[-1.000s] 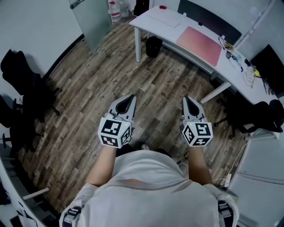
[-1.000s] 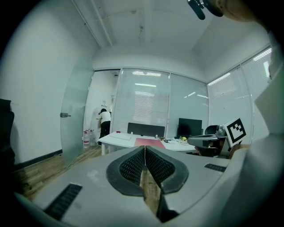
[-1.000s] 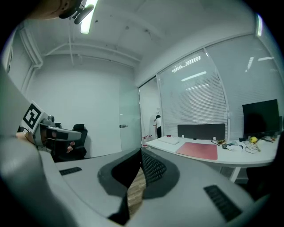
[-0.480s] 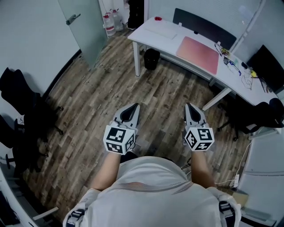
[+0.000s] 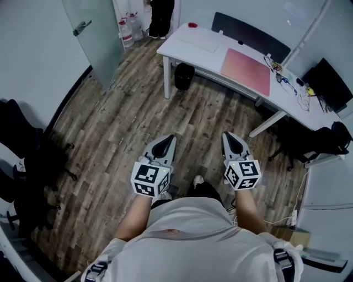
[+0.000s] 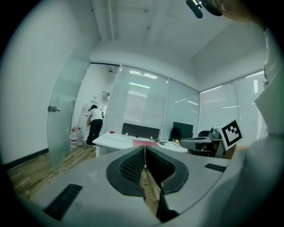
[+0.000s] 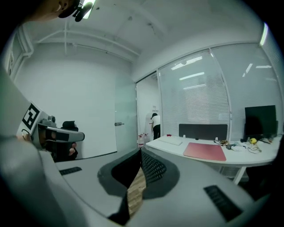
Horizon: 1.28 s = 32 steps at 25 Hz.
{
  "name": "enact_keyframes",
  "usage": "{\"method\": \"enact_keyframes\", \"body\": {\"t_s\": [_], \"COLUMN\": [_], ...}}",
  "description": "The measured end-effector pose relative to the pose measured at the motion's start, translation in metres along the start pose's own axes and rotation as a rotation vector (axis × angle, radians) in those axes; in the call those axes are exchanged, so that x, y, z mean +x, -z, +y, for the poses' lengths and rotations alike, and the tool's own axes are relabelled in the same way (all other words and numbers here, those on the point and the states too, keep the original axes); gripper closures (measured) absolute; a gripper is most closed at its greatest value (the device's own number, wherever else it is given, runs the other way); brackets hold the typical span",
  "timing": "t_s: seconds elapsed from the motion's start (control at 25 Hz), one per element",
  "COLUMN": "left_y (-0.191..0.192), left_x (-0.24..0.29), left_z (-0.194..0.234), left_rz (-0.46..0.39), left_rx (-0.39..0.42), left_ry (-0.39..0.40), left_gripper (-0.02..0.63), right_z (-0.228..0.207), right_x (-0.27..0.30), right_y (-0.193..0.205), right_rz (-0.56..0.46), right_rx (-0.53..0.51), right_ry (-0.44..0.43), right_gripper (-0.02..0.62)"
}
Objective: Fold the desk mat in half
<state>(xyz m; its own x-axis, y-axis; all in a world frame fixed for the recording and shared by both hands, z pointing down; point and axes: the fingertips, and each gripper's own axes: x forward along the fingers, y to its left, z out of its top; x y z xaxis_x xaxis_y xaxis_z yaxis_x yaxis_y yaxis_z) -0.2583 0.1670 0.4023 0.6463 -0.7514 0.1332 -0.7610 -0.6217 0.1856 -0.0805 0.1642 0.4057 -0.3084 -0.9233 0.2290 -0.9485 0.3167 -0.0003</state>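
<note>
A pink desk mat (image 5: pixel 246 64) lies flat on a white desk (image 5: pixel 220 53) at the far side of the room; it also shows in the right gripper view, desk mat (image 7: pixel 205 151), and faintly in the left gripper view, desk mat (image 6: pixel 144 142). My left gripper (image 5: pixel 167 140) and right gripper (image 5: pixel 228 135) are held side by side above the wooden floor, well short of the desk. Both are shut with nothing between the jaws, left gripper (image 6: pixel 144 147) and right gripper (image 7: pixel 140 153) tips meeting.
A white keyboard (image 5: pixel 197 39) and a dark screen panel (image 5: pixel 251 37) are on the desk, cables and small items (image 5: pixel 284 74) at its right end. A black bin (image 5: pixel 184 75) stands under it. A person (image 5: pixel 160 16) stands at the back wall by water bottles (image 5: pixel 126 32). A glass door (image 5: pixel 91 36) is at left, dark chairs (image 5: pixel 22 143) at far left.
I have walked forward: the desk and mat sit nearer and more central in the head view. Both grippers stay shut and side by side.
</note>
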Motion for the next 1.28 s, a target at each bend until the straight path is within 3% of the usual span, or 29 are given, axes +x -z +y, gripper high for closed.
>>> {"method": "enact_keyframes", "body": {"t_s": [0.2,0.36,0.76,1.08,1.28], "left_y": [-0.002,-0.010,-0.039,-0.031,-0.034], "left_x": [0.026,0.063,0.205,0.334,0.387], "left_z": [0.025,0.028,0.017,-0.022,-0.029], "left_rz": [0.002,0.010,0.017,0.060,0.077], "left_rx": [-0.007,0.007,0.036,0.048,0.065], "left_ry": [-0.004,-0.004,0.016,0.071,0.120], "left_gripper": [0.589,0.589,0.589,0.589,0.589], "right_z": [-0.007,-0.039,-0.170,-0.296,-0.338], "right_x": [0.039,0.066,0.131,0.149,0.161], "right_y": [-0.007,-0.012,-0.045,-0.043,-0.038], "right_rz": [-0.001,0.002,-0.055,-0.058,-0.046], "right_rx": [-0.010,-0.011,0.033,0.069,0.088], "right_ry": [-0.021,-0.027,0.005,0.075,0.111], "right_gripper": [0.543,0.543,0.543,0.543,0.543]}}
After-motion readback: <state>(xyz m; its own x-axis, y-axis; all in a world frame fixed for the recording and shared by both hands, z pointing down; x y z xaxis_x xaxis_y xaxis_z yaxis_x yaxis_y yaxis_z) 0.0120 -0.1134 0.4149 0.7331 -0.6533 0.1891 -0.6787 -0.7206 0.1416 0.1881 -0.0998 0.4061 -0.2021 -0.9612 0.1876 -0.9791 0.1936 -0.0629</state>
